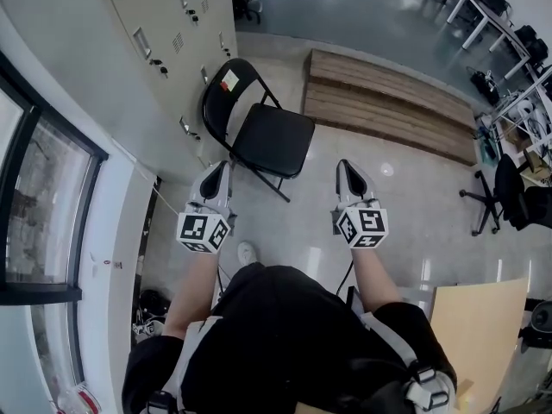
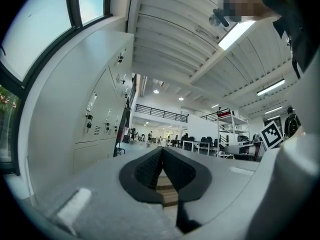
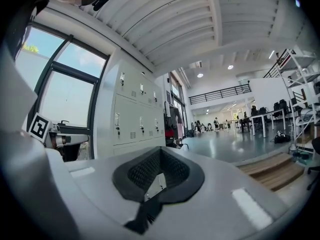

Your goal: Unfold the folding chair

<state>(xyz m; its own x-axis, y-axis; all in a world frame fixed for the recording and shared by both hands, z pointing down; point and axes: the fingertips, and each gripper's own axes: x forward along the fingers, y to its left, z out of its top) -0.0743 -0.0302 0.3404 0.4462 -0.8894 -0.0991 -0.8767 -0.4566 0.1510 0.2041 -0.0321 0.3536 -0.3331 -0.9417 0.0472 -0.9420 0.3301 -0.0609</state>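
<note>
A black folding chair (image 1: pixel 259 128) stands unfolded on the floor in the head view, its seat flat and its back towards the lockers. My left gripper (image 1: pixel 222 167) hangs just short of the chair's near left leg, jaws shut with nothing between them. My right gripper (image 1: pixel 343 166) is to the right of the seat, apart from it, also shut and empty. Both point level, away from me. In the left gripper view the closed tips (image 2: pixel 161 151) frame only the far hall. The right gripper view shows its shut tips (image 3: pixel 160 151) before the lockers.
Cream lockers (image 1: pixel 168 24) line the wall behind the chair, with a window (image 1: pixel 39 205) at the left. A low wooden platform (image 1: pixel 388 102) lies beyond on the right. An office chair (image 1: pixel 500 192) and desks stand at far right. A tan board (image 1: pixel 479 335) leans near my right side.
</note>
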